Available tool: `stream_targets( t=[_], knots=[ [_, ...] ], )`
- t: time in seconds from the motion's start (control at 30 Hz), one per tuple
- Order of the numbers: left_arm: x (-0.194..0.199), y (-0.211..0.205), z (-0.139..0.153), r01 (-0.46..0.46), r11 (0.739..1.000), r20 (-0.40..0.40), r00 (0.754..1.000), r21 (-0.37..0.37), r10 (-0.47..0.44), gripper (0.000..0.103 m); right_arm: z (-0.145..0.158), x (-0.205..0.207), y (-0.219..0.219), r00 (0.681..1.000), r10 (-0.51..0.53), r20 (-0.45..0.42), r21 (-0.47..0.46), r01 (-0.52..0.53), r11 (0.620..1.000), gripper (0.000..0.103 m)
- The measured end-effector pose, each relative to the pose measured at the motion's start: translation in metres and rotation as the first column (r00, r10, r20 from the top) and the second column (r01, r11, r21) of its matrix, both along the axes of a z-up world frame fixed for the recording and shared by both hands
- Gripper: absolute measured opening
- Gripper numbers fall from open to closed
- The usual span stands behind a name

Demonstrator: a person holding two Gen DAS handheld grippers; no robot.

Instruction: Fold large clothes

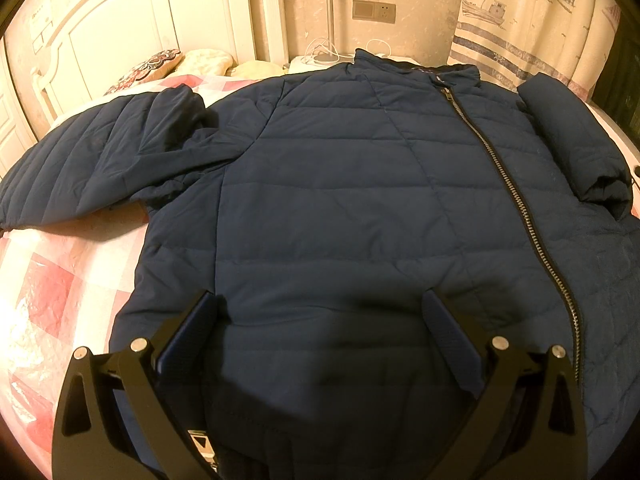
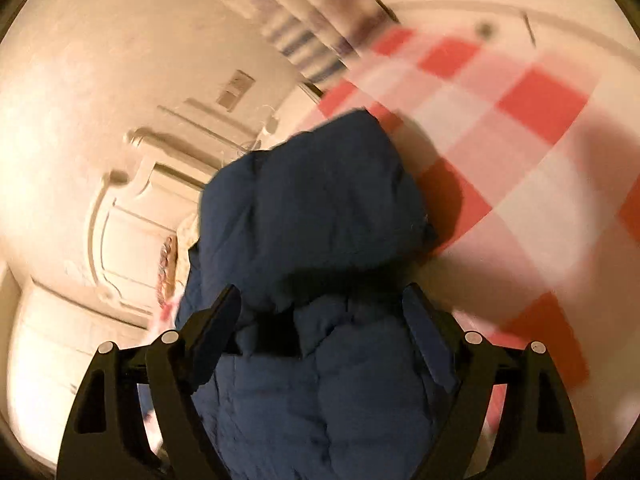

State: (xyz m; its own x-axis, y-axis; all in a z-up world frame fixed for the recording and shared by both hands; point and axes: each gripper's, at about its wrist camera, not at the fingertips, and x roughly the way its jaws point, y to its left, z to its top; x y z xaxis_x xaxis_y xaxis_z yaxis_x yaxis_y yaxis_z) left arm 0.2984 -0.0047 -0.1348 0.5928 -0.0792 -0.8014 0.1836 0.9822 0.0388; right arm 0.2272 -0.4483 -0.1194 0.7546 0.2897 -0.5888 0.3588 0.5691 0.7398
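1. Left wrist view, count: 1 navy quilted jacket (image 1: 340,184), 1 zipper (image 1: 516,204), 2 sleeves, 3 pillows, 1 wall switch plate (image 1: 374,11), 1 curtain (image 1: 532,20) w/ boat print.
2. Jacket lies front-up on the checked bedspread (image 1: 52,292), collar toward the headboard (image 1: 132,28), zipper closed along the front.
3. Sleeve 1 (image 1: 100,160) is spread out flat on the bedspread, on the headboard side of the jacket body. Sleeve 2 (image 1: 576,144) is folded over onto the jacket body, on the curtain side.
4. Left gripper (image 1: 320,344): jaws wide apart, above the jacket hem area; nothing gripped. Pads show no contact w/ fabric.
5. Right wrist view, count: 1 bunched jacket portion (image 2: 320,216), 1 bedspread area (image 2: 500,128). Frame is motion-blurred and rolled; headboard (image 2: 132,216) appears tilted.
6. Right gripper (image 2: 320,320): jaws wide apart. Jacket fabric sits between the fingers, but neither pad presses on it; not gripped.
7. View diffs: left view alone shows full jacket layout, zipper, both sleeves, pillows. Right view alone shows the right gripper and the puffed fabric close up, w/ bedspread beyond the jacket edge.
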Motion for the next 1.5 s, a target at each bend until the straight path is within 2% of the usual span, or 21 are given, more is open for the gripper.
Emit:
stream_targets(
  t=[0.07,0.13,0.17,0.2,0.3,0.37,0.5,0.63,0.67,0.7,0.73,0.83,0.9,1.03,1.07,1.13,1.2,1.3,1.37,1.43,1.5],
  knots=[
    [0.0,0.0,0.0,0.0,1.0,0.0,1.0,0.0,0.0,0.101,-0.002,0.009,-0.002,0.999,-0.039,0.019,0.007,0.039,0.999,0.081],
    [0.0,0.0,0.0,0.0,1.0,0.0,1.0,0.001,0.0,0.101,0.006,0.011,-0.006,0.994,-0.099,0.05,-0.041,0.101,0.994,0.066],
    [0.0,0.0,0.0,0.0,1.0,0.0,1.0,0.001,0.0,0.101,0.013,0.012,-0.005,0.989,-0.128,0.071,-0.087,0.134,0.987,0.045],
    [0.0,0.0,0.0,0.0,1.0,0.0,1.0,0.001,0.0,0.101,0.027,0.012,0.001,0.985,-0.13,0.118,-0.151,0.147,0.978,0.03],
    [0.0,0.0,0.0,0.0,1.0,0.0,1.0,0.005,0.0,0.101,0.063,0.022,0.042,0.976,-0.046,0.213,-0.333,0.117,0.936,0.027],
    [0.001,0.001,0.0,0.001,1.0,0.001,1.0,0.005,-0.001,0.101,0.099,0.026,0.088,0.955,0.091,0.282,-0.478,0.057,0.876,0.026],
    [0.0,0.0,0.0,0.001,1.0,0.001,1.0,0.002,-0.001,0.101,0.141,0.05,0.19,0.881,0.379,0.282,-0.669,-0.102,0.736,0.026],
    [0.0,0.001,0.0,0.001,1.0,0.002,1.0,-0.004,-0.001,0.101,0.134,0.081,0.285,0.771,0.618,0.154,-0.73,-0.333,0.597,0.03],
    [0.0,0.001,0.0,0.001,1.0,0.002,1.0,-0.006,-0.001,0.101,0.127,0.088,0.303,0.74,0.663,0.112,-0.731,-0.391,0.559,0.045],
    [0.0,0.002,0.0,0.001,1.0,0.002,1.0,-0.009,-0.001,0.101,0.123,0.089,0.315,0.718,0.69,0.088,-0.731,-0.424,0.535,0.067],
    [-0.001,0.002,0.0,0.001,1.0,0.003,1.0,-0.014,-0.001,0.101,0.12,0.087,0.321,0.711,0.698,0.088,-0.731,-0.43,0.53,0.073],
    [0.0,0.005,0.001,0.001,0.999,0.004,1.0,-0.034,-0.001,0.101,0.122,0.06,0.308,0.729,0.671,0.133,-0.719,-0.395,0.572,0.075],
    [0.0,0.006,0.002,0.002,0.999,0.006,1.0,-0.045,-0.001,0.101,0.123,0.042,0.279,0.775,0.611,0.163,-0.697,-0.348,0.627,0.075],
    [-0.005,0.0,0.007,0.003,1.0,0.035,0.999,-0.021,-0.003,0.101,0.117,-0.009,0.175,0.89,0.374,0.26,-0.592,-0.159,0.79,0.076],
    [-0.009,-0.005,0.01,0.023,0.999,0.048,0.999,-0.022,-0.022,0.101,0.109,-0.021,0.148,0.922,0.297,0.247,-0.564,-0.113,0.818,0.076],
    [-0.021,-0.029,0.022,0.127,0.991,0.082,0.989,-0.029,-0.124,0.101,0.09,-0.029,0.114,0.957,0.216,0.195,-0.509,-0.089,0.856,0.076],
    [-0.03,-0.058,0.032,0.222,0.975,0.119,0.967,0.029,-0.224,0.101,0.063,-0.033,0.088,0.981,0.161,0.11,-0.46,-0.094,0.883,0.076],
    [-0.05,-0.119,0.041,0.404,0.893,0.173,0.882,0.2,-0.438,0.101,0.036,-0.03,0.077,0.994,0.105,-0.006,-0.47,-0.096,0.878,0.076],
    [-0.057,-0.158,0.036,0.494,0.804,0.168,0.807,0.331,-0.566,0.101,0.018,-0.033,0.068,0.997,0.073,-0.034,-0.43,-0.081,0.899,0.076],
    [-0.054,-0.187,0.028,0.514,0.738,0.167,0.76,0.437,-0.628,0.101,0.009,-0.035,0.065,0.998,0.05,-0.034,-0.42,-0.06,0.905,0.076],
    [-0.045,-0.21,0.023,0.529,0.698,0.157,0.731,0.482,-0.664,0.099,-0.001,-0.036,0.062,0.998,0.046,-0.04,-0.397,-0.058,0.916,0.076]
  ],
)
